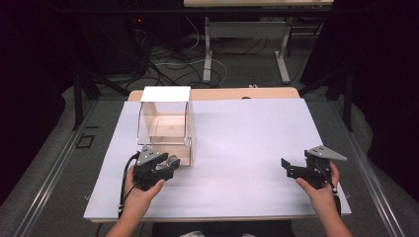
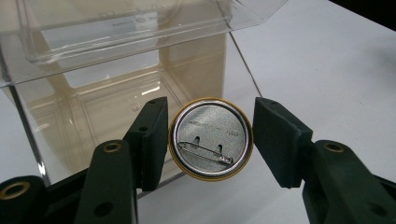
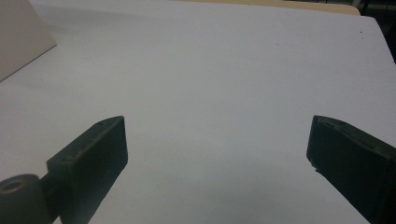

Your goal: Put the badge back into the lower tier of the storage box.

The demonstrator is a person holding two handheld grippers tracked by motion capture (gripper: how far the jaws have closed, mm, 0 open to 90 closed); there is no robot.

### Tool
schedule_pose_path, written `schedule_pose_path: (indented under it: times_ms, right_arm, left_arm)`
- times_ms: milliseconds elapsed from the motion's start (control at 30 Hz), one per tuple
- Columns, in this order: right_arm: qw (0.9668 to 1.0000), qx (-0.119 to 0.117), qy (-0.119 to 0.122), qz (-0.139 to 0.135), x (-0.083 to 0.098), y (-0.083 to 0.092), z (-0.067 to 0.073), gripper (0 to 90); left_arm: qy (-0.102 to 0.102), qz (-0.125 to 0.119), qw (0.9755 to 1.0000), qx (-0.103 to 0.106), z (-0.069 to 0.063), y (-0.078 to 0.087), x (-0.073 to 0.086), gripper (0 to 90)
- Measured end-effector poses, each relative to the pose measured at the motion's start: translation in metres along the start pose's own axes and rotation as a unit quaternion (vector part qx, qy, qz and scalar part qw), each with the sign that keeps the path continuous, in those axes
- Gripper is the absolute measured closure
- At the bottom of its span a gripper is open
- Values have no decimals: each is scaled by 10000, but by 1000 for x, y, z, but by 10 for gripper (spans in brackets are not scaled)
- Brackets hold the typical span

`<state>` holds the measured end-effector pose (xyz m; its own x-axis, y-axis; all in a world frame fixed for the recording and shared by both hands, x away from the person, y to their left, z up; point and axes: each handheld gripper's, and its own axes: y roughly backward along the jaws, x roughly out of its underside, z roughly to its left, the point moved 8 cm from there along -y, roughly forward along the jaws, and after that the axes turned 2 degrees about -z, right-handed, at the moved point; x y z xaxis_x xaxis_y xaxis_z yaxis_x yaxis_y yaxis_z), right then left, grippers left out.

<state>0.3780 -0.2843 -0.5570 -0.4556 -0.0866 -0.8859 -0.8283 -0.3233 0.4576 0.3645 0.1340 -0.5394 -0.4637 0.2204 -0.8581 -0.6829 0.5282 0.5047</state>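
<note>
Your left hand-held gripper [image 2: 211, 140] is clamped on a pin-back button badge [image 2: 211, 138], both pads touching its rim on opposite sides. In the left gripper view the badge's silver back faces the cam, safety pin running across the lower half, gold edge all round; the stamped text is too small to read. The badge is off the worktop [image 1: 237, 148], held just in front of the clear plastic box [image 1: 165, 123], near its lower front edge. In the high view the left hand-held gripper [image 1: 168, 165] sits at the box's near right corner, w/ your left hand [image 1: 143, 190] behind it.

The box stands upright on the white sheet, left of centre, toward the far side. Its lid is swung up and back, so the box is open. Inside looks bare and yellowish thru the walls.

Your right hand-held gripper [image 3: 217, 154] is wide apart, nothing btwn the pads, just white sheet beneath. In the high view the right hand-held gripper [image 1: 291, 170] is at the worktop's right side, well apart from the box, right hand [image 1: 321, 190] near the front edge.
</note>
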Motion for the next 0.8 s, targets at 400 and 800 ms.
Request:
schedule_pose_path:
  times_ms: [400, 800]
  right_arm:
    - [10000, -5, 26, -9, 0, 0, 0, 51]
    - [10000, 3, 35, -4, 0, -1, 0, 51]
  left_arm:
    - [120, -89, 9998, -161, 5, 2, 0, 473]
    - [144, -222, 9993, -273, 6, 6, -1, 473]
